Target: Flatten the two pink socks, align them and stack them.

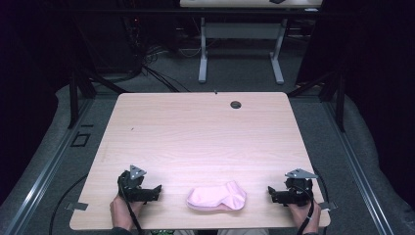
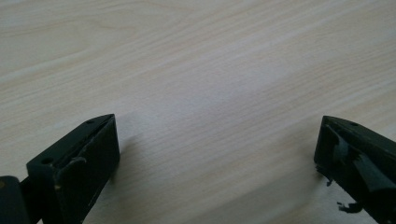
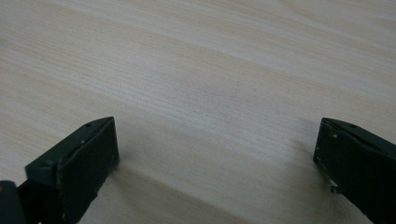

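Lying near the tabletop's (image 1: 195,132) near edge, a pink sock (image 1: 217,197) is flanked by the left hand-held gripper (image 1: 157,188) and right hand-held gripper (image 1: 269,190), both spread wide and empty.

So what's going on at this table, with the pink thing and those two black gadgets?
A person sits at the wooden table with a black two-jaw gripper in each hand. The left gripper and the right gripper rest near the front edge, one on each side of a folded pink sock, pointing towards it. Neither touches the sock. In both gripper views the jaws stand wide open over bare wood with nothing between them. The sock lies loose and untouched between them.
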{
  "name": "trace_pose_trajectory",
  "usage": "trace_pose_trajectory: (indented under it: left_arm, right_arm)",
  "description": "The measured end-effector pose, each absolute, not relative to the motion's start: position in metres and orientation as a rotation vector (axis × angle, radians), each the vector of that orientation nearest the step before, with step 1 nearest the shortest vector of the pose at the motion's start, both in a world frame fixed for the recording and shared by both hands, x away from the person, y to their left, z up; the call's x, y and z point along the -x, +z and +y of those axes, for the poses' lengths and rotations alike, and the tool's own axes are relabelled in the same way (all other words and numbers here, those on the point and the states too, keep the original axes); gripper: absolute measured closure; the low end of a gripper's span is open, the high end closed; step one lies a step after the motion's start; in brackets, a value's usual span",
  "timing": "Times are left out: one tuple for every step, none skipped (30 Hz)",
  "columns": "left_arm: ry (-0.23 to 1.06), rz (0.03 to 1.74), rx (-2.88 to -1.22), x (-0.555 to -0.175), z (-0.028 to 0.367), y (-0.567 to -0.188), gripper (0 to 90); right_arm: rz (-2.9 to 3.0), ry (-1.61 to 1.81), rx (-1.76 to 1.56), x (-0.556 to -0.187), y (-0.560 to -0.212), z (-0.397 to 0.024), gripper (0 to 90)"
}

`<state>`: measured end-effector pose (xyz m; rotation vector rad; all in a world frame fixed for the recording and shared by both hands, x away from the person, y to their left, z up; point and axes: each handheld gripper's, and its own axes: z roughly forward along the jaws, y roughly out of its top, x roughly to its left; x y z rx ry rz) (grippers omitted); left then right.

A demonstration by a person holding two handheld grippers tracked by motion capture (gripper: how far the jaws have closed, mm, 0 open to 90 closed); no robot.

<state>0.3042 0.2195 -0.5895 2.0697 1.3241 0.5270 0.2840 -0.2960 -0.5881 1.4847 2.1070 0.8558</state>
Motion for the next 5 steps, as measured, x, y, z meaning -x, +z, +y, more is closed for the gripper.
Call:
trace_pose_trajectory:
  left_arm:
    - [0.537, 1.317, -2.056, -0.3041, 0.2215, -0.5909, 0.1]
    - [0.547, 1.307, -2.04, -0.3036, 0.2224, -0.5925, 0.0]
    - [0.548, 1.309, -2.037, -0.3033, 0.2226, -0.5927, 0.0]
    - [0.548, 1.309, -2.037, -0.3033, 0.2226, -0.5927, 0.0]
    - [0.548, 1.31, -2.037, -0.3033, 0.2225, -0.5927, 0.0]
  right_arm:
    - [2.1, 0.86, -1.481, -0.284, -0.5888, -0.2968, 0.0]
    - [2.081, 0.878, -1.478, -0.2834, -0.5903, -0.2976, 0.0]
    - [2.081, 0.88, -1.477, -0.2835, -0.5904, -0.2979, 0.0]
    - [2.081, 0.88, -1.477, -0.2835, -0.5905, -0.2979, 0.0]
    - [2.081, 0.88, -1.477, -0.2835, -0.5905, -0.2979, 0.0]
